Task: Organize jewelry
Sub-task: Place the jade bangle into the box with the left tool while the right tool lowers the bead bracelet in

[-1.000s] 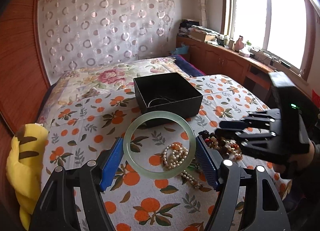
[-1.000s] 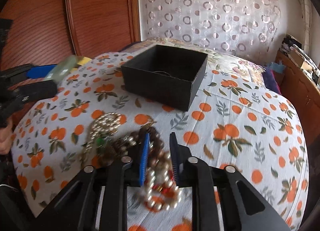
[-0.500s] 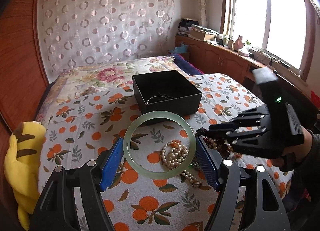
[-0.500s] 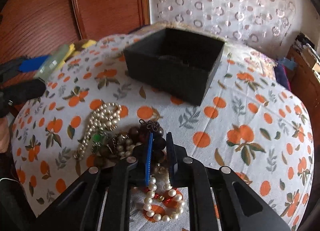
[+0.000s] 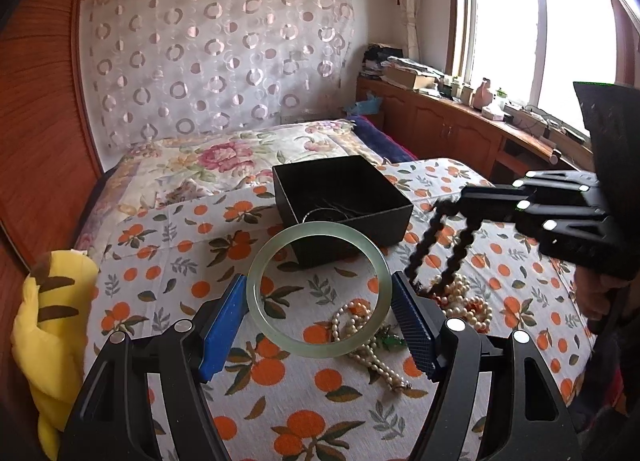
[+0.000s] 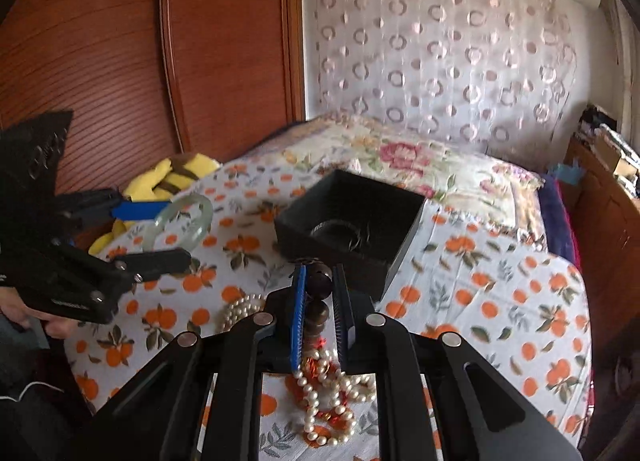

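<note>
My left gripper (image 5: 318,291) is shut on a pale green jade bangle (image 5: 256,301) and holds it above the orange-print cloth, in front of the open black box (image 5: 384,197). My right gripper (image 6: 320,281) is shut on a dark wooden bead bracelet (image 6: 319,281), lifted above the cloth; the bracelet hangs in a loop (image 5: 430,239) in the left wrist view. Pearl necklaces (image 5: 360,325) lie in a heap below, and they also show in the right wrist view (image 6: 324,397). The box (image 6: 384,257) holds a thin wire bangle (image 5: 326,214).
A yellow striped plush toy (image 5: 40,321) lies at the cloth's left edge. A wooden headboard (image 6: 100,61) stands behind it. A floral quilt (image 5: 224,161) covers the bed beyond the box. A wooden cabinet (image 5: 460,129) with clutter runs under the window at right.
My right gripper closed on the dark bead bracelet in the heap and lifted it up toward the box. My left gripper still holds the bangle in about the same place.
</note>
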